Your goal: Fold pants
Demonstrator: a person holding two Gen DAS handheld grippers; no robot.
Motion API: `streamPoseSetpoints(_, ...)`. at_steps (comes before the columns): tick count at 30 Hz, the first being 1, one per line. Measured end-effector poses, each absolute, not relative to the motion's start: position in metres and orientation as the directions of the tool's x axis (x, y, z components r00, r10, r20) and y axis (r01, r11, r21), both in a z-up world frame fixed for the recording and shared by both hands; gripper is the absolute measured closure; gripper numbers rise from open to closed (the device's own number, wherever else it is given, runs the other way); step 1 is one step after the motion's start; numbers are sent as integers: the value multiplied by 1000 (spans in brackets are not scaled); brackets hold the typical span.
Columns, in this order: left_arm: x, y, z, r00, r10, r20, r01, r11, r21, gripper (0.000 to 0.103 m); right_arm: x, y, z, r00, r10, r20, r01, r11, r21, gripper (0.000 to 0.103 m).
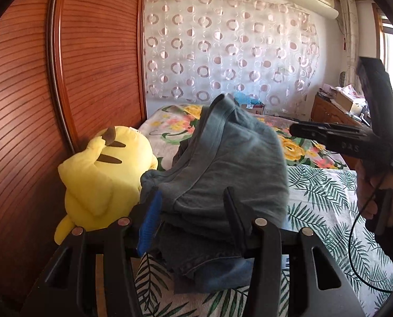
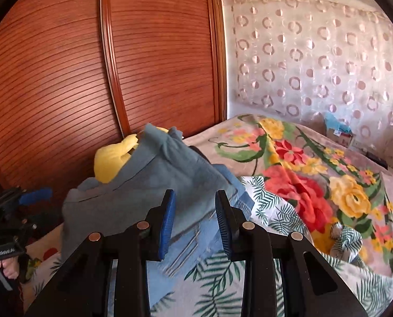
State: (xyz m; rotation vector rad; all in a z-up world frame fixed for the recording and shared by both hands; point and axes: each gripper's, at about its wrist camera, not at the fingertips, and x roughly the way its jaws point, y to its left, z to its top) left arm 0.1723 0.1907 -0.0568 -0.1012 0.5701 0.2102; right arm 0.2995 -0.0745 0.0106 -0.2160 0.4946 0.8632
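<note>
The grey-blue pants lie in a folded heap on the leaf-print sheet. My left gripper has its fingers wide apart around the near edge of the heap, with cloth bunched between them. In the right wrist view the pants lie ahead and to the left. My right gripper is open and empty, hovering just above the pants' near right edge. The right gripper also shows in the left wrist view, raised at the right.
A yellow plush toy lies left of the pants against the wooden wardrobe door. A floral blanket covers the far bed. A small striped plush lies at the right. A cluttered wooden cabinet stands far right.
</note>
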Motion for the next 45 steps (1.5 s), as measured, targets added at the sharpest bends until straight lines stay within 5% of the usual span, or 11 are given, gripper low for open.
streamPoseSetpoints(10, 148, 165, -30, 861, 126, -493, -151, 988, -11, 13, 242, -120, 20, 578, 679, -453, -752, 659, 26, 71)
streamPoseSetpoints(21, 129, 129, -10, 893, 87, -442, -89, 996, 16, 12, 191, -163, 27, 652, 636, -412, -689, 724, 28, 71)
streamPoseSetpoints(26, 122, 110, -3, 899, 94, -429, -88, 996, 35, 12, 162, -181, 33, 700, 597, -392, -640, 768, 25, 60)
streamPoseSetpoints(42, 98, 55, 29, 929, -24, -369, 25, 1000, -1, 12, 80, -200, 46, 809, 488, -327, -515, 857, 3, 53)
streamPoseSetpoints(45, 94, 45, 35, 934, -42, -356, 43, 999, -5, 12, 63, -203, 51, 828, 472, -302, -497, 868, -5, 44)
